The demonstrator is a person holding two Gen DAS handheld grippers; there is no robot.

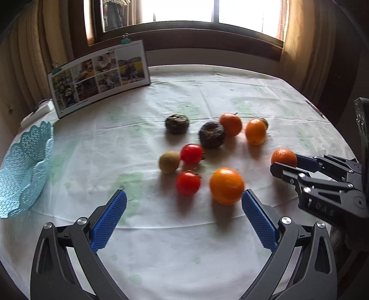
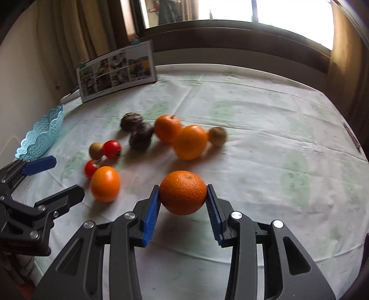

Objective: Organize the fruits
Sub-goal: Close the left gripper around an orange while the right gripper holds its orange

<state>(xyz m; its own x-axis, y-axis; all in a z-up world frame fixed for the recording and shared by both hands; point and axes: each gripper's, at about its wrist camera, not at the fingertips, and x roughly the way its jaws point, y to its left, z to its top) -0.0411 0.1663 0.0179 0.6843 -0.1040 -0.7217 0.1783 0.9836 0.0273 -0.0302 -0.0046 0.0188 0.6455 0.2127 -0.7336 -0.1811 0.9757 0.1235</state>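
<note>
Fruit cluster (image 1: 203, 150) mid-table, bare cloth (image 1: 161, 249) nearer, basket (image 1: 23, 170) far left

Table (image 1: 230, 230) under a pale green-printed cloth: fruit cluster (image 1: 207, 150) at centre — oranges, tomatoes, kiwis, two dark wrinkled fruits. Blue lace basket (image 1: 20, 170) out at nine o'clock, photo card (image 1: 99, 76) standing at eleven.

Daylight from the overexposed window (image 1: 216, 11) backlights the table, casting soft shadows toward the camera. Fisheye curvature bends and darkens the edges; fruit (image 2: 105, 183) looks slightly motion-blurred.
</note>
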